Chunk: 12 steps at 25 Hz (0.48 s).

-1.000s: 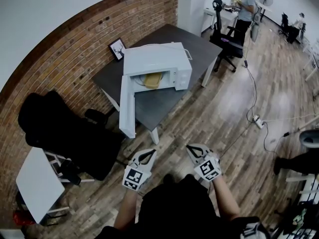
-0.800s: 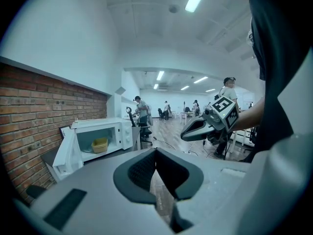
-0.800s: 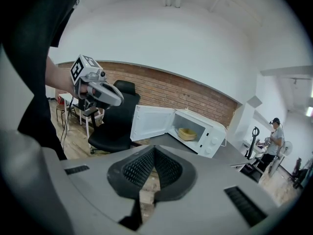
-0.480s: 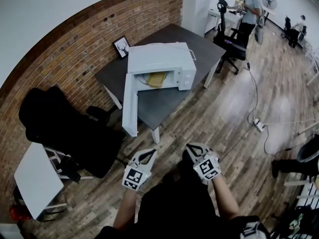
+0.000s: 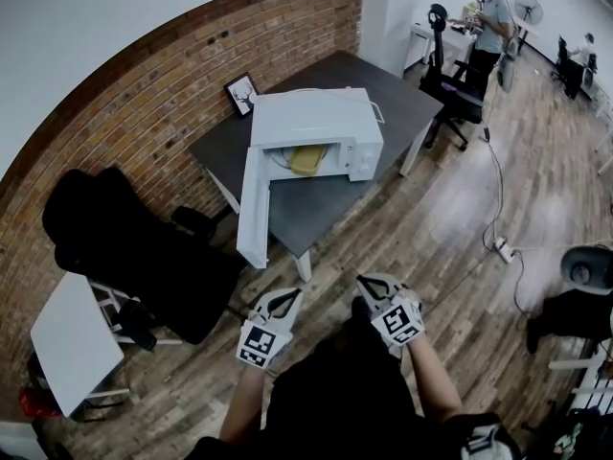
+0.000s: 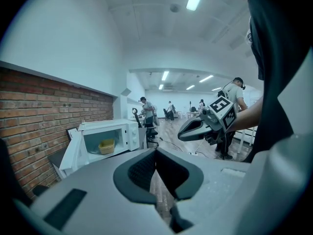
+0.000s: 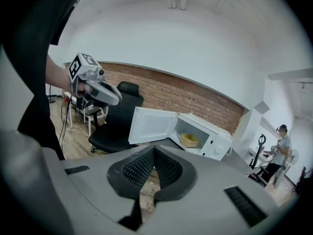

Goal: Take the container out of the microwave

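Resting inside open-doored microwave (image 5: 316,118): yellow container (image 5: 306,158), removal outstanding; left gripper (image 5: 293,294) and right gripper (image 5: 364,283) closed, empty, well apart from it.

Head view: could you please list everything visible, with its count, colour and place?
White microwave oven: one, white, on the table, door open.
Yellow plastic container: one, yellow, inside the microwave.
Dark grey table: one, dark grey, against the brick wall.
Black picture frame: one, black, on the table by the wall.
Black office chair: one, black, left of the table.
Small white table: one, white, lower left.
Person: one, standing, top right.
Left gripper: one, grey, bottom centre, jaws shut, empty.
Right gripper: one, grey, beside it, jaws shut, empty.
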Motion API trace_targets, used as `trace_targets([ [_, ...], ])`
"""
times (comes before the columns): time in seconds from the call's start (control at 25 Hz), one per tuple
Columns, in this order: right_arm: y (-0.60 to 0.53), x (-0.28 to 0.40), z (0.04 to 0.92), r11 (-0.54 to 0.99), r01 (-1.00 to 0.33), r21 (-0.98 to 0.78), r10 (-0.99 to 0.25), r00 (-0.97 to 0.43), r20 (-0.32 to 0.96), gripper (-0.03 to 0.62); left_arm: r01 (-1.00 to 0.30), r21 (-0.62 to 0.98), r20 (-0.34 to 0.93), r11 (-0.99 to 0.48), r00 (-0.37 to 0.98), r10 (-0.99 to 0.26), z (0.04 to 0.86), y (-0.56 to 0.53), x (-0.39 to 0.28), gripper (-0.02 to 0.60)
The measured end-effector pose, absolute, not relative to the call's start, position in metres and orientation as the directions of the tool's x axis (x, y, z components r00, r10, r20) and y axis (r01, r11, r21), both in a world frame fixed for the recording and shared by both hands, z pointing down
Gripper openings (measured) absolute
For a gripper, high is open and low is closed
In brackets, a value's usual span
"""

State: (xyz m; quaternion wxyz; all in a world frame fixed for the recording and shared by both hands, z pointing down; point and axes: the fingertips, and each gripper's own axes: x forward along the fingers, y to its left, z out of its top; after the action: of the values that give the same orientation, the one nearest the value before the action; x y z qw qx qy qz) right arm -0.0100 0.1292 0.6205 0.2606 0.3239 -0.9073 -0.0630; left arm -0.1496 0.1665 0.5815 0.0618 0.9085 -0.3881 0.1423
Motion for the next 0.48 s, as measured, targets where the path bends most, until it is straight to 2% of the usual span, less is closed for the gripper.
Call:
trace_targets([
  [0.16,0.121,-0.005,0.627,0.793,-0.546,0.272,-0.606,-0.659,0.444,-0.002,-0.724,-0.033,0.287,-0.689,0.654,-0.7,0.577,0.156,-0.146,0.003],
  [0.48,0.087,0.002,0.626,0.811,-0.526,0.254,-0.582,-0.683,0.441,-0.002,-0.746,-0.006,0.328,-0.665,0.627,-0.706,0.58,0.128,-0.135,0.003],
])
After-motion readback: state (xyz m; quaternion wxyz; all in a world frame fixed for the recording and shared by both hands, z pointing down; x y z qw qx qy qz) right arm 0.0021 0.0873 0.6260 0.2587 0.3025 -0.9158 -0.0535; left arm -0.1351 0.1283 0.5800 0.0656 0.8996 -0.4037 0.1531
